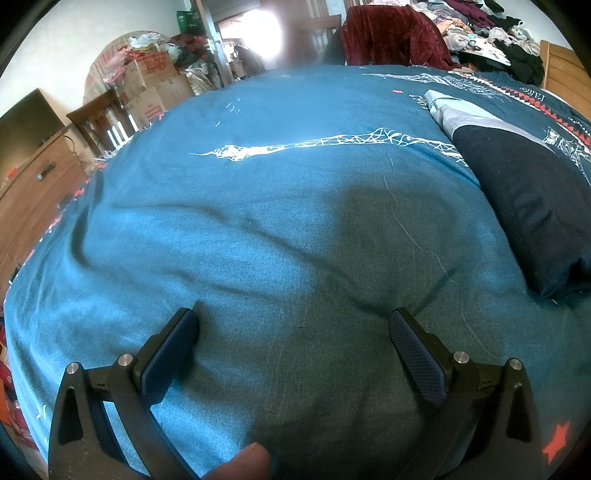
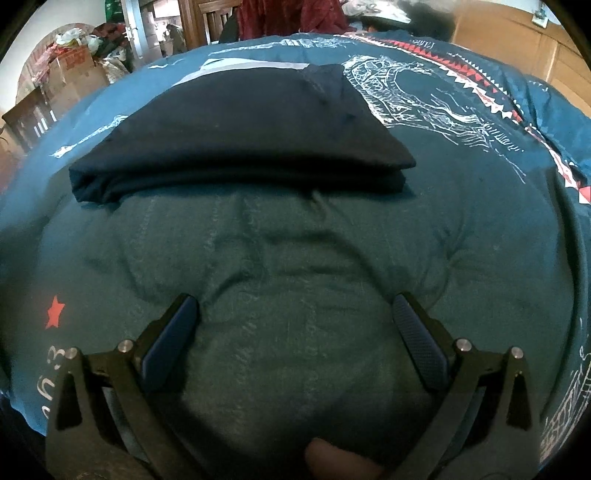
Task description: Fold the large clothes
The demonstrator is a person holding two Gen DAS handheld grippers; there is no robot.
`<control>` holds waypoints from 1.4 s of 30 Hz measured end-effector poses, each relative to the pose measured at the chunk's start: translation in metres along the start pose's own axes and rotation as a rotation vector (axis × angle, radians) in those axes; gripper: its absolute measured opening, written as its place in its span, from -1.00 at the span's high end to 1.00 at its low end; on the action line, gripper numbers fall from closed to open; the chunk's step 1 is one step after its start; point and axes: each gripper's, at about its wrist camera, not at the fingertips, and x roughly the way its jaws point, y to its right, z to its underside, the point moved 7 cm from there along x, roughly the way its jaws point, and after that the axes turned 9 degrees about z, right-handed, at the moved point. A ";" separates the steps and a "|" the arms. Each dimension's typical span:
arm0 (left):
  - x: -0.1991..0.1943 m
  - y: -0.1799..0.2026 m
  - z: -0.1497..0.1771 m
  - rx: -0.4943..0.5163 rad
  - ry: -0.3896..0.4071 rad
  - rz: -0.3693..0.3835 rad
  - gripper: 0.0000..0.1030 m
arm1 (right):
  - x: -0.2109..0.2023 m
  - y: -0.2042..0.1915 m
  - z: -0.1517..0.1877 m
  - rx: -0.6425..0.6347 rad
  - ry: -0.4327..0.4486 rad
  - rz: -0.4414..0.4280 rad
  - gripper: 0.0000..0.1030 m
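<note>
A dark navy garment (image 2: 243, 136) lies folded into a flat packet on the teal bedspread (image 2: 295, 295), with a pale grey band (image 2: 251, 67) showing along its far side. In the left wrist view the same garment (image 1: 524, 199) sits at the right edge, its grey part (image 1: 469, 116) toward the far end. My right gripper (image 2: 295, 314) is open, hovering over bare bedspread just short of the packet's near fold. My left gripper (image 1: 293, 325) is open too, over the bedspread (image 1: 221, 240) well to the left of the garment. Nothing is between either pair of fingers.
A maroon cloth (image 1: 391, 35) hangs over a chair past the bed's far edge. A heap of mixed clothes (image 1: 487, 33) lies at the far right. Cardboard boxes (image 1: 155, 88), a wooden chair (image 1: 99, 122) and a wooden dresser (image 1: 37, 192) stand to the left. A wooden headboard (image 2: 517, 44) is at the right.
</note>
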 end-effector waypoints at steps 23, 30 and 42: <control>-0.001 0.001 0.000 0.001 0.001 -0.002 -1.00 | 0.002 0.001 -0.001 0.018 0.000 -0.002 -1.00; -0.001 0.001 0.000 0.000 0.001 -0.002 -1.00 | 0.003 0.001 -0.001 0.018 0.000 -0.001 -1.00; -0.001 0.001 0.001 0.000 0.001 -0.002 -1.00 | 0.003 0.001 -0.001 0.016 -0.001 -0.001 -1.00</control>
